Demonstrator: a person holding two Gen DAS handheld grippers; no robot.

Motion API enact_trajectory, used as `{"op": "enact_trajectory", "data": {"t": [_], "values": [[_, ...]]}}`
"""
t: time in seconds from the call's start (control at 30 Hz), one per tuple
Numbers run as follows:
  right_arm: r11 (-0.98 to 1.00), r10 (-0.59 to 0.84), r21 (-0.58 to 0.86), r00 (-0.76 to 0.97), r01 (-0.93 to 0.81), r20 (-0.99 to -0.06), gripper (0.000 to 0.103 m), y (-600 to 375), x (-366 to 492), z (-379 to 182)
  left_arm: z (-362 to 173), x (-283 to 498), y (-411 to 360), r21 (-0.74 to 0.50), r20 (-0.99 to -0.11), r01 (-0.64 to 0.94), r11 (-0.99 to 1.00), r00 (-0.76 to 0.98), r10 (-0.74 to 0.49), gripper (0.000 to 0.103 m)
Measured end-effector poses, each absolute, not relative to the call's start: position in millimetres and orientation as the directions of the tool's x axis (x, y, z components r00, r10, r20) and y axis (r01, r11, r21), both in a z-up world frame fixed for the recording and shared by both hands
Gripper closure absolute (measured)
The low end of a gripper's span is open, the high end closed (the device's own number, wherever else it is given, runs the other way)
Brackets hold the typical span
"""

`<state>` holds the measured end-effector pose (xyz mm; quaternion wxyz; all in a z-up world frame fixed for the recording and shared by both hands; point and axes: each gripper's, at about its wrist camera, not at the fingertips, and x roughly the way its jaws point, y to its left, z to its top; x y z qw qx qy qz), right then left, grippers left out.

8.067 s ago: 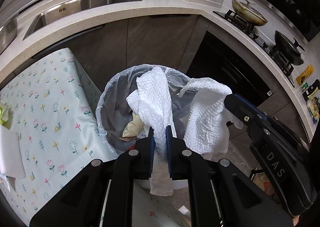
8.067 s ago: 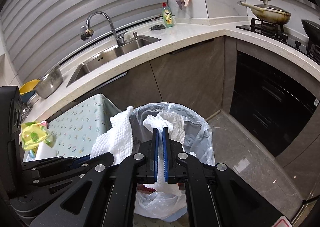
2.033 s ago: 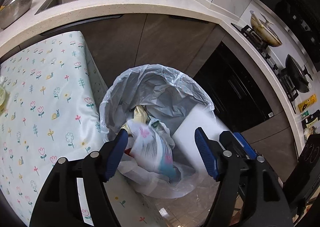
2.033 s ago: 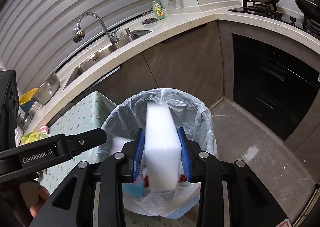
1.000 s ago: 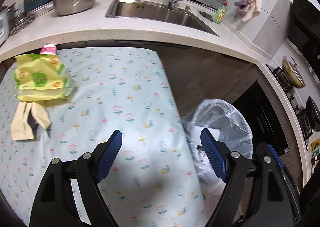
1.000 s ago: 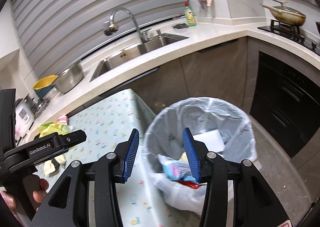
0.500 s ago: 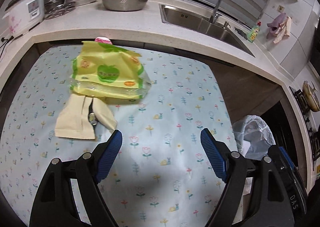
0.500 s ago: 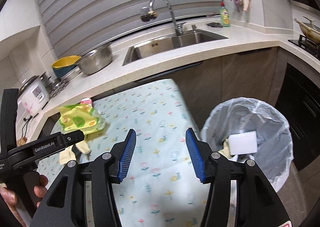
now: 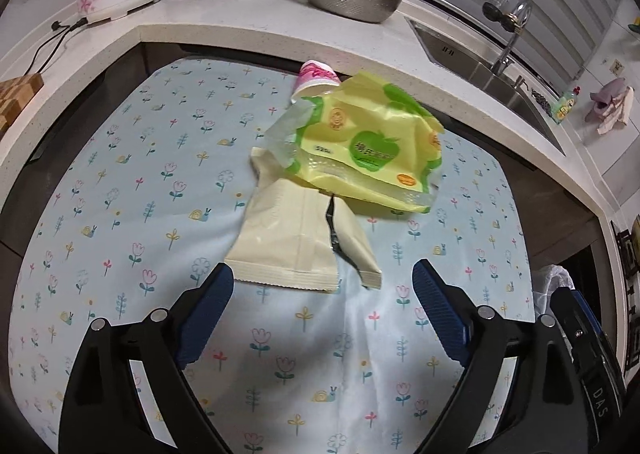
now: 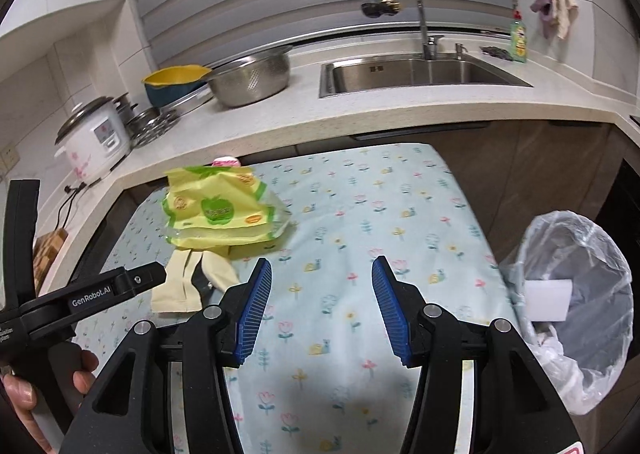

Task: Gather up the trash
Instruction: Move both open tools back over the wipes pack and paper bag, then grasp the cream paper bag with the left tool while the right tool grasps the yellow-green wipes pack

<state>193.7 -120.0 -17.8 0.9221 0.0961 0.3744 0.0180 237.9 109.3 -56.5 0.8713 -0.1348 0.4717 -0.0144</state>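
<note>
Trash is left on my table [image 9: 120,181]: a yellow-green snack bag [image 9: 368,149] lies partly over a torn beige wrapper [image 9: 288,242], with a pink paper cup [image 9: 316,77] just behind the bag near the kitchen counter [image 9: 248,37]. My left tongs [image 9: 320,310] hover spread wide and empty just short of the beige wrapper — my right tongs [image 10: 320,306] are also spread and empty, over bare floral cloth. The lined trash bin [image 10: 608,254] stands beside the table's right end, a white foam block [image 10: 546,300] inside it.
</note>
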Motion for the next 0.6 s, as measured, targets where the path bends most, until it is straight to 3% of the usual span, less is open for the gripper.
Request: {"op": "enact_trajectory", "data": {"t": [0.3,0.4,0.6], "values": [[0.985,0.137,0.169,0.686,-0.021,-0.714,0.052,-83.5,242.0,-41.0,-83.0,256.3,141.3,-0.277,-0.843,-0.17,0.946,0.516,-0.154,0.011],[0.983,0.156,0.177,0.682,-0.04,-0.714,0.045,-80.1,260.3,-48.3,-91.7,265.2,143.3,-0.292,-0.848,-0.171,0.941,0.501,-0.172,0.011],[0.986,0.16,0.144,0.669,-0.079,-0.726,0.045,-74.5,301.0,-64.0,-107.5,284.6,138.5,-0.299,-0.856,-0.148,0.943,0.479,-0.196,0.01]]}}
